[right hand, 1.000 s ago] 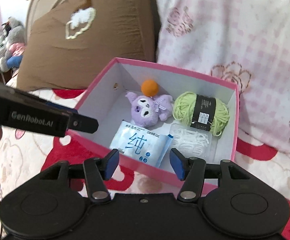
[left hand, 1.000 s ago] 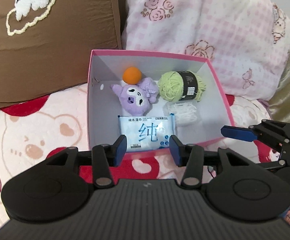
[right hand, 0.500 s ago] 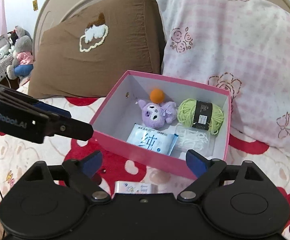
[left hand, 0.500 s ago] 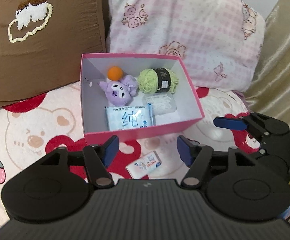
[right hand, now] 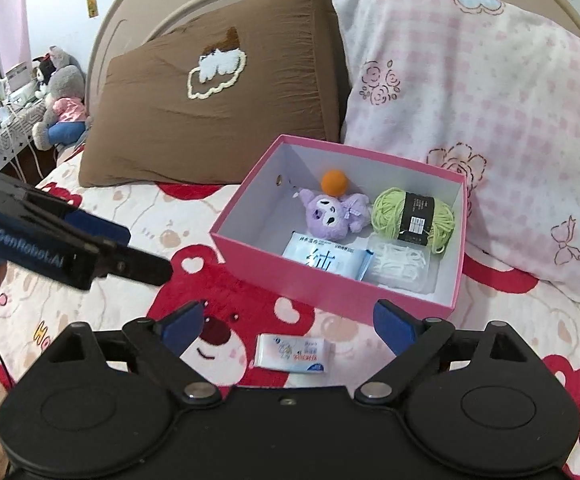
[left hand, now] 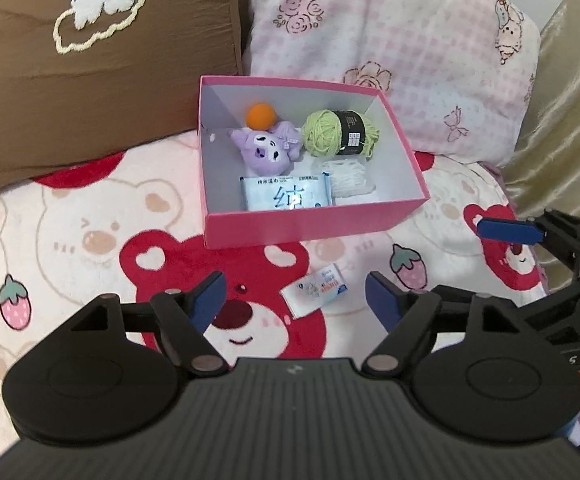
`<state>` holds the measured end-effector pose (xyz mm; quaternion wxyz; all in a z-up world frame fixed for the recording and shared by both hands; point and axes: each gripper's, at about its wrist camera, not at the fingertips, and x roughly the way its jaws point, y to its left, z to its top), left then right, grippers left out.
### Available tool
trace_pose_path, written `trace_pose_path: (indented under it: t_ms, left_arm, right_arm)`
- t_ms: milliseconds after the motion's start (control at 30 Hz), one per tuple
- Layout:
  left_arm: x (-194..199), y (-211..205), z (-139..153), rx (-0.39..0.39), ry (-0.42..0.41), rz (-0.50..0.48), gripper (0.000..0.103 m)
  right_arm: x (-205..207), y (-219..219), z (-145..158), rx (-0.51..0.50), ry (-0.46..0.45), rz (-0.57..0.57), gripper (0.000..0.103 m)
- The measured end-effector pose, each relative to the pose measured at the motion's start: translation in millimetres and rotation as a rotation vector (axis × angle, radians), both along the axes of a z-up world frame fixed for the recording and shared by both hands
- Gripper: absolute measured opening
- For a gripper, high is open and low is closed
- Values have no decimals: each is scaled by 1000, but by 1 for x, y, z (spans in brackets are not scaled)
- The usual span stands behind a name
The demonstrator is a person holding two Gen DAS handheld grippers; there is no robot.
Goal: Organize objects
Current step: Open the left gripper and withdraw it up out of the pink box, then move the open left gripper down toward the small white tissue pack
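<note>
One packet (right hand: 293, 353) lay loose just ahead of your right gripper (right hand: 288, 325), whose jaws were spread wide and empty, as were your left gripper's (left hand: 294, 295). It looked thin and flat on soft bedding (right hand: 225, 300), so your fingertips risked digging into the fabric or skidding it toward the box (right hand: 330, 298).

An open pink box (left hand: 314, 222) is set on the bedspread, holding an orange ball (left hand: 261, 116), a purple plush (left hand: 267, 151), green yarn (left hand: 340, 133), a wipes pack (left hand: 285, 197) and a white bundle (left hand: 348, 174). A small tissue packet (left hand: 314, 289) is laid flat just outside it.
</note>
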<state>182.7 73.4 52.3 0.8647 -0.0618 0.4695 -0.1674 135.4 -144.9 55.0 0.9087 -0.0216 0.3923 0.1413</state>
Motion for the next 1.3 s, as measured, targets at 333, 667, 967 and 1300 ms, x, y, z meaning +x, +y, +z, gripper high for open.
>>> trace_pose_path:
  t_ms: [333,667,967,1300]
  left_arm:
    - [-19,3,-8,-25,28,-4,77]
    - [-27,-4,-24,-31,58,-17,82]
    - [-30,-9,-49,-31,91,-20,98]
    - [-25,-15,-87,-31,138,-11,98]
  right_arm:
    - [-23,-4,-6,82,12,-9,98]
    - [-32,5,-37,85,116,36,99]
    - [-28,11,-64,88,186,55,100]
    - [-13,10,-106,167,311,25,100]
